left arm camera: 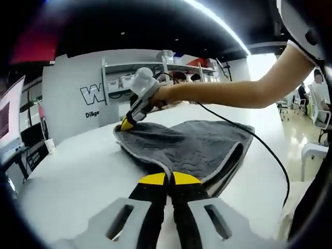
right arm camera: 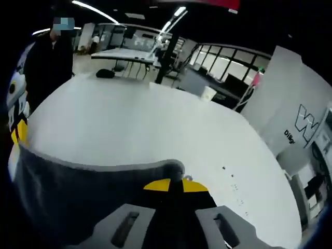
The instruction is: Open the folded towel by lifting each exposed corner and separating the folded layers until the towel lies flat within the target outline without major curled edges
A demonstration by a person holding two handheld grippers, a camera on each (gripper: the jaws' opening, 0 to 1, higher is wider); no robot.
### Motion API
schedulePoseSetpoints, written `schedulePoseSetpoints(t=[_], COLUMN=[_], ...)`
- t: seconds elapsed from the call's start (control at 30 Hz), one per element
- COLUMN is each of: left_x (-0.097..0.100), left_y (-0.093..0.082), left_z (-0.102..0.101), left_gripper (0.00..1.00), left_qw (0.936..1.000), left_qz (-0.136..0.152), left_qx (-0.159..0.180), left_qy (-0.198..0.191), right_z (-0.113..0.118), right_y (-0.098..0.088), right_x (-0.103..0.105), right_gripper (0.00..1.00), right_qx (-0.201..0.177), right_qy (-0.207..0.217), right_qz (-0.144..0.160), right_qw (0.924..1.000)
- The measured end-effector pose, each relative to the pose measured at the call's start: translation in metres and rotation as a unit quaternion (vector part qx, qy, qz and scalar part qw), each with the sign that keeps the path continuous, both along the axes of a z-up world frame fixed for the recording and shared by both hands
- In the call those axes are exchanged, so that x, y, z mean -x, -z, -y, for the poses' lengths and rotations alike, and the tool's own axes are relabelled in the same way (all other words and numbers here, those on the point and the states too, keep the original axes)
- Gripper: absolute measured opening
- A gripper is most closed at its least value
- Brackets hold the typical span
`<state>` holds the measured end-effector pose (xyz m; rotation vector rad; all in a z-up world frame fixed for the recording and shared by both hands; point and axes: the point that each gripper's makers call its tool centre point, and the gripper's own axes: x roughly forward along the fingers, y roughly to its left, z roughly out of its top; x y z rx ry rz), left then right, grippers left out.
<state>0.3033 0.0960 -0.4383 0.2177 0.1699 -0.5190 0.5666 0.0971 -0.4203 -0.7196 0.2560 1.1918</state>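
A grey towel [left arm camera: 192,142] with a pale stitched hem lies on the white table [left arm camera: 78,176], a folded layer showing along its right side. My left gripper [left arm camera: 168,179] is shut on the towel's near corner, yellow tips pressed together. Across the towel, a bare arm holds my right gripper [left arm camera: 127,124], pinched on the far corner. In the right gripper view, my right gripper [right arm camera: 171,185] is shut on the towel [right arm camera: 78,192], whose hem stretches leftward as a raised edge toward the left gripper [right arm camera: 18,132].
A black cable [left arm camera: 264,148] trails from the right gripper over the table's right side. A paper cup [right arm camera: 209,93] stands near the table's edge. Shelving [left arm camera: 166,67] and a grey wall stand behind; a person [right arm camera: 49,62] in dark clothes stands beside the table.
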Motion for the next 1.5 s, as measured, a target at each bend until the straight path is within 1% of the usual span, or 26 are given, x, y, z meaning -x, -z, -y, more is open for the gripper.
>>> schedulePoseSetpoints(t=[0.03,0.07,0.1,0.13,0.17,0.2,0.3,0.4,0.47,0.6,0.67,0.8,0.9,0.97,1.03,1.1,1.27,1.33,1.4,1.5], left_x=[0.000,0.000,-0.001,-0.001,-0.001,-0.001,-0.001,0.000,0.002,0.004,0.005,0.007,0.010,0.013,0.015,0.017,0.021,0.023,0.024,0.026], left_y=[-0.003,-0.004,-0.005,-0.009,-0.010,-0.013,-0.017,-0.020,-0.022,-0.022,-0.023,-0.026,-0.030,-0.032,-0.033,-0.033,-0.035,-0.037,-0.039,-0.042], left_z=[-0.007,-0.010,-0.015,-0.025,-0.028,-0.037,-0.053,-0.066,-0.071,-0.080,-0.086,-0.102,-0.113,-0.124,-0.134,-0.144,-0.162,-0.170,-0.176,-0.187], left_gripper=[0.02,0.02,0.02,0.02,0.02,0.02,0.02,0.02,0.02,0.02,0.02,0.02,0.02,0.02,0.02,0.02,0.02,0.02,0.02,0.02], left_qw=[0.9999,0.9999,0.9998,0.9993,0.9991,0.9986,0.9972,0.9959,0.9953,0.9942,0.9935,0.9913,0.9896,0.9873,0.9850,0.9832,0.9789,0.9770,0.9752,0.9723], left_qz=[0.003,0.004,0.005,0.010,0.012,0.015,0.021,0.024,0.026,0.027,0.028,0.027,0.029,0.031,0.032,0.032,0.033,0.035,0.037,0.039], left_qx=[0.002,0.004,0.004,-0.001,-0.003,-0.006,-0.006,-0.004,-0.005,-0.015,-0.018,-0.021,-0.024,-0.031,-0.035,-0.035,-0.036,-0.038,-0.041,-0.044], left_qy=[-0.010,-0.014,-0.021,-0.036,-0.040,-0.051,-0.071,-0.087,-0.093,-0.103,-0.109,-0.127,-0.139,-0.152,-0.166,-0.176,-0.198,-0.207,-0.214,-0.226], right_z=[-0.005,-0.011,-0.016,-0.022,-0.027,-0.033,-0.045,-0.060,-0.066,-0.078,-0.084,-0.104,-0.119,-0.128,-0.141,-0.149,-0.165,-0.172,-0.177,-0.181], right_y=[-0.006,-0.012,-0.017,-0.023,-0.027,-0.034,-0.044,-0.051,-0.050,-0.048,-0.050,-0.054,-0.057,-0.058,-0.057,-0.056,-0.060,-0.063,-0.067,-0.077], right_x=[-0.001,-0.001,-0.001,0.000,0.002,0.002,0.002,0.004,0.007,0.008,0.008,0.011,0.012,0.016,0.019,0.023,0.024,0.025,0.026,0.027], right_gripper=[0.00,0.00,0.00,0.00,0.00,0.00,0.00,0.00,0.00,0.00,0.00,0.00,0.00,0.00,0.00,0.00,0.00,0.00,0.00,0.00], right_qx=[-0.008,-0.016,-0.023,-0.039,-0.049,-0.056,-0.062,-0.076,-0.073,-0.064,-0.069,-0.076,-0.090,-0.095,-0.091,-0.090,-0.096,-0.102,-0.099,-0.104], right_qy=[-0.001,-0.003,-0.005,-0.008,-0.010,-0.013,-0.016,-0.025,-0.035,-0.041,-0.043,-0.055,-0.059,-0.064,-0.074,-0.079,-0.085,-0.087,-0.093,-0.098], right_qz=[0.007,0.013,0.014,0.010,0.009,0.014,0.027,0.023,0.018,0.025,0.025,0.025,0.022,0.020,0.024,0.027,0.025,0.024,0.028,0.034], right_qw=[0.9999,0.9998,0.9996,0.9991,0.9987,0.9983,0.9976,0.9965,0.9965,0.9968,0.9964,0.9953,0.9940,0.9932,0.9928,0.9924,0.9914,0.9907,0.9903,0.9891])
